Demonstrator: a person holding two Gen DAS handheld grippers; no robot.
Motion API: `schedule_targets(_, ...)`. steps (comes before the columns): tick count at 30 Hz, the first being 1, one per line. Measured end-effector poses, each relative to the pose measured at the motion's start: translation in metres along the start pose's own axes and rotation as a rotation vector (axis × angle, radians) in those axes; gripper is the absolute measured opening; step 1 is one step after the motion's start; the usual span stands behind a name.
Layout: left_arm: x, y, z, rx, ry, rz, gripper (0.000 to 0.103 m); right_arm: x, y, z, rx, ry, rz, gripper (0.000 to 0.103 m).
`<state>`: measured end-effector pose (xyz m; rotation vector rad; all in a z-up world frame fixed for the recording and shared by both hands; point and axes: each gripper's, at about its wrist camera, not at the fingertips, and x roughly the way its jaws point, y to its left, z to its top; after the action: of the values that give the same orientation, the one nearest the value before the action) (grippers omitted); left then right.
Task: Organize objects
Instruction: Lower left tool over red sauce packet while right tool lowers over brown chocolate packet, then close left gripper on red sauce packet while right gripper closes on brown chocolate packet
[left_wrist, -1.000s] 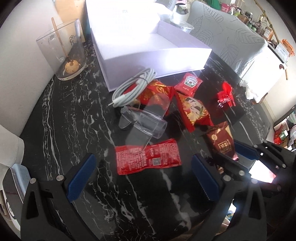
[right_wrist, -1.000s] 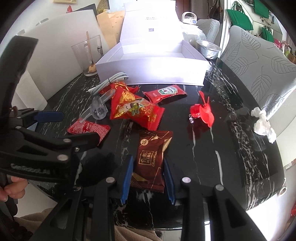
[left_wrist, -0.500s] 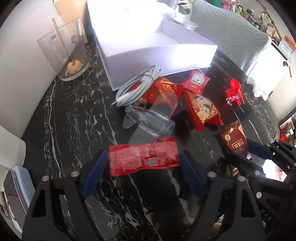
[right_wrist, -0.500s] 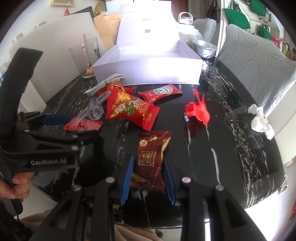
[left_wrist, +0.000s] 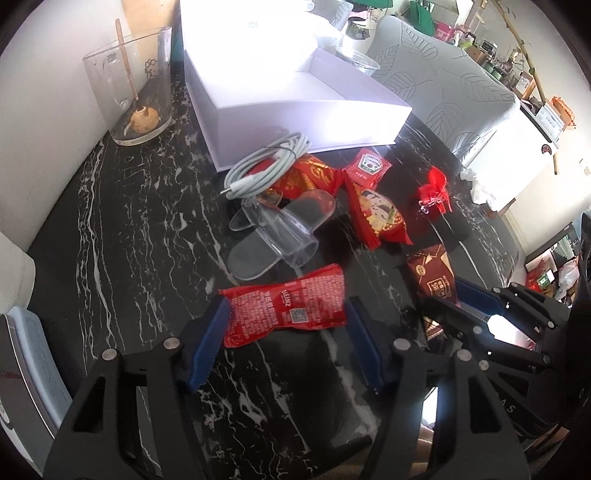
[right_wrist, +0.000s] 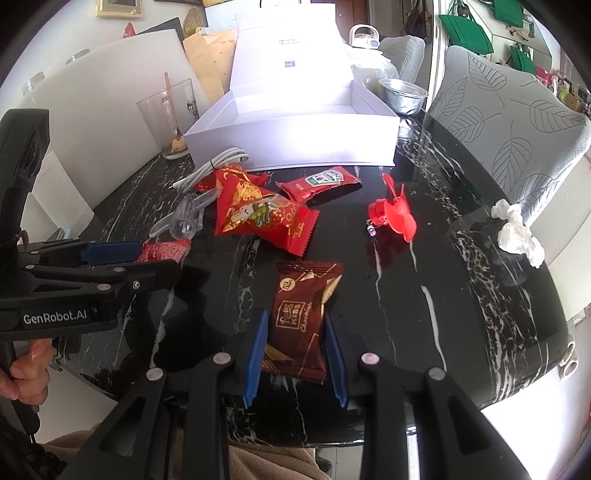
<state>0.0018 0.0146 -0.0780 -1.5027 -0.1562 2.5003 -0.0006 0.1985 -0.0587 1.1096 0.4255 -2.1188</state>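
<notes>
Closing left gripper (left_wrist: 286, 332) pinches light, crinkly red ketchup sachet (left_wrist: 284, 310) endwise; right gripper (right_wrist: 295, 354) clamps slippery brown chocolate wrapper (right_wrist: 301, 317) sidewise.

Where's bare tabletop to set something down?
Free: the dark strip between the glass mug and the cable, and the stretch between the red clip and the tissue. Crowded: packets heaped before the white box.

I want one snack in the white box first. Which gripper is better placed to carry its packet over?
Right, probably. The right gripper is shut on the brown packet. The left gripper has just been closing around the red packet, which looks only just gripped. The box stands open ahead.
</notes>
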Motion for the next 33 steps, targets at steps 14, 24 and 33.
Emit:
schedule_targets(14,-0.008,0.010,-0.008,-0.037,0.025,-0.007,0.020,-0.007,0.001,-0.002,0.008,-0.030,0.031,0.018)
schedule_targets(24,-0.008,0.027,0.002,-0.165,-0.057,0.007,0.075,-0.005,0.007,-0.001,-0.029,-0.048,-0.026,0.031)
schedule_targets(33,0.013,0.007,0.017,-0.087,-0.034,0.091,0.076,-0.001,0.000,0.001,-0.009,-0.048,-0.035,0.036)
